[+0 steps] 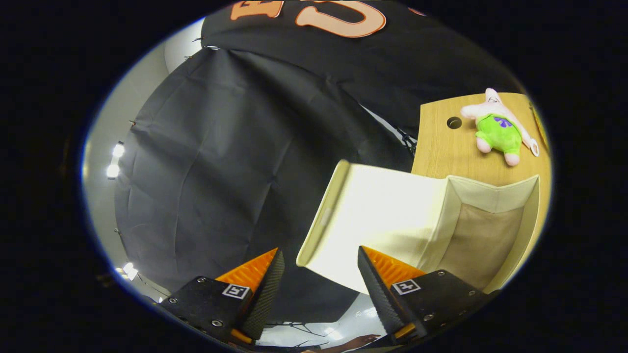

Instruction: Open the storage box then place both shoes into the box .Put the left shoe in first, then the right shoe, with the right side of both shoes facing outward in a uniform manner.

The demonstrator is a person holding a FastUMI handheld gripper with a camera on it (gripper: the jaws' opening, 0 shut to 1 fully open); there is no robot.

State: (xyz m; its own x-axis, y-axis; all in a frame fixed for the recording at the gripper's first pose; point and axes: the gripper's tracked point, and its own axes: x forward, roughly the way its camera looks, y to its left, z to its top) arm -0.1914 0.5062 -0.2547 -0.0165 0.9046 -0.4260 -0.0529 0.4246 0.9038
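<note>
Gripper [320, 274] fingers spread apart, holding nothing, before the cream fabric storage box [392, 215], lid swung open.

Wooden table [441, 147] carries open cream storage box [382, 215], lid flipped out; plush toy [498, 128] beyond.

storage box [392, 220] on table [441, 147], plush toy [498, 128] beyond it

No readable words or numbers anywhere, just small square coded markers [236, 291] on the gripper [321, 289] fingers.
</note>
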